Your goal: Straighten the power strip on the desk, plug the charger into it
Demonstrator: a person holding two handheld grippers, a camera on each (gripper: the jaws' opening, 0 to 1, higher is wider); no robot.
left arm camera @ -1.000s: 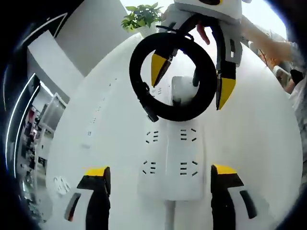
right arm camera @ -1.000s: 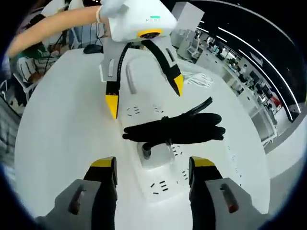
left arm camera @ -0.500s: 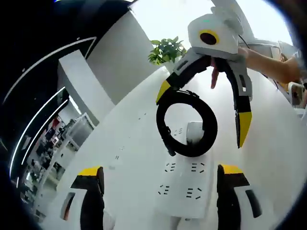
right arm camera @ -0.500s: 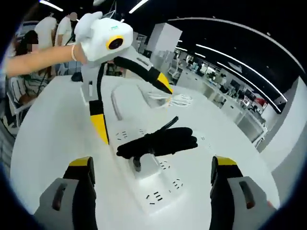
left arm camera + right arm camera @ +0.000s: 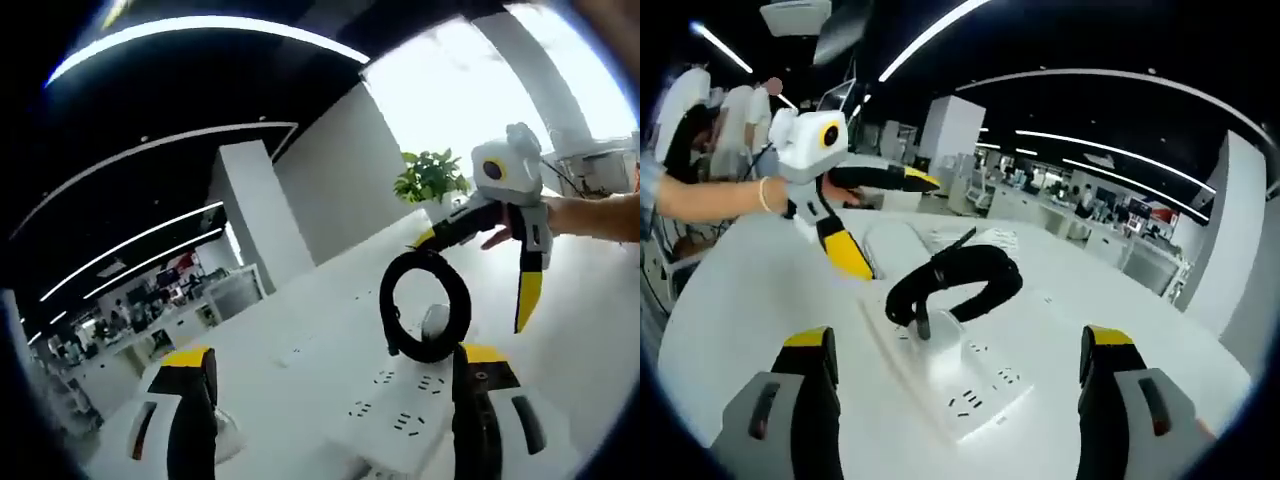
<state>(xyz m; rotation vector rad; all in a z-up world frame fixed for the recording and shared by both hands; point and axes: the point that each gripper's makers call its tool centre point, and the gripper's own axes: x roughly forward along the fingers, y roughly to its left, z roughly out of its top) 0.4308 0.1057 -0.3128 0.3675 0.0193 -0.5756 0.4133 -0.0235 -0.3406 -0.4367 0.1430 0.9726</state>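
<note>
A white power strip [image 5: 385, 435] [image 5: 970, 385] lies flat on the white desk [image 5: 760, 300]. A white charger [image 5: 436, 320] [image 5: 940, 345] stands upright on it, with its black cable [image 5: 385, 305] [image 5: 960, 275] coiled in a loop over it. My left gripper [image 5: 334, 356] is open, its jaws either side of the strip and back from the charger. It appears again as the left gripper [image 5: 880, 218], held by a hand beyond the charger. My right gripper [image 5: 958, 342] is open, short of the charger. Across the strip it is the right gripper [image 5: 482, 268], also empty.
A bundle of white cable [image 5: 985, 238] lies on the desk behind the charger. A potted plant [image 5: 430, 175] stands at the desk's far edge. People [image 5: 680, 110] stand behind the desk. Office desks and pillars are farther back.
Both views have tilted up and drawn back, so more of the room shows. Both grippers have pulled away from the charger and cable, which stay on the strip. Both remain open.
</note>
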